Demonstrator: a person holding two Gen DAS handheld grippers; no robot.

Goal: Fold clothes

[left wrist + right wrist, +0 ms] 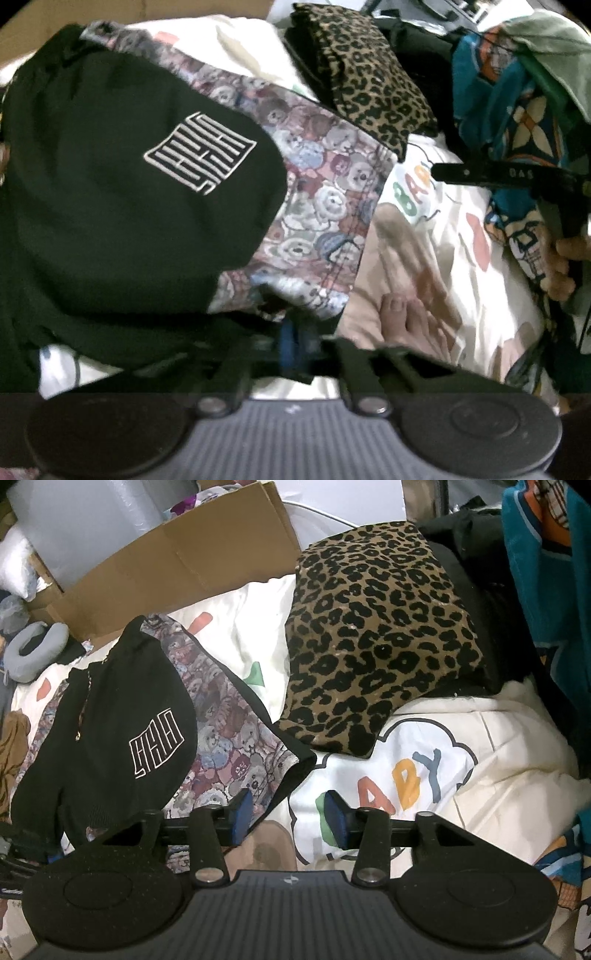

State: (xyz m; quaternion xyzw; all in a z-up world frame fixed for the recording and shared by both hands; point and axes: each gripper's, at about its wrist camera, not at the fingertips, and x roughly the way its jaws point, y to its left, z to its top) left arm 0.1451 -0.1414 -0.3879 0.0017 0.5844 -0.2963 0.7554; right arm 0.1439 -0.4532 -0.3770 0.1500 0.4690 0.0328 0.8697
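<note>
Ahead of our right hand-held gripper (288, 818), its jaws spread with nothing between them, a leopard-print garment (376, 635) lies folded flat on the bed (498, 775). To its left a black garment (110, 716) with a white logo rests rumpled on a bear-print cloth (229, 731); both look unfolded. Our left hand-held gripper (295, 332) appears clenched on the bear-print cloth's edge, though blur leaves this unsure. A teal garment (546, 554) hangs to the right.
</note>
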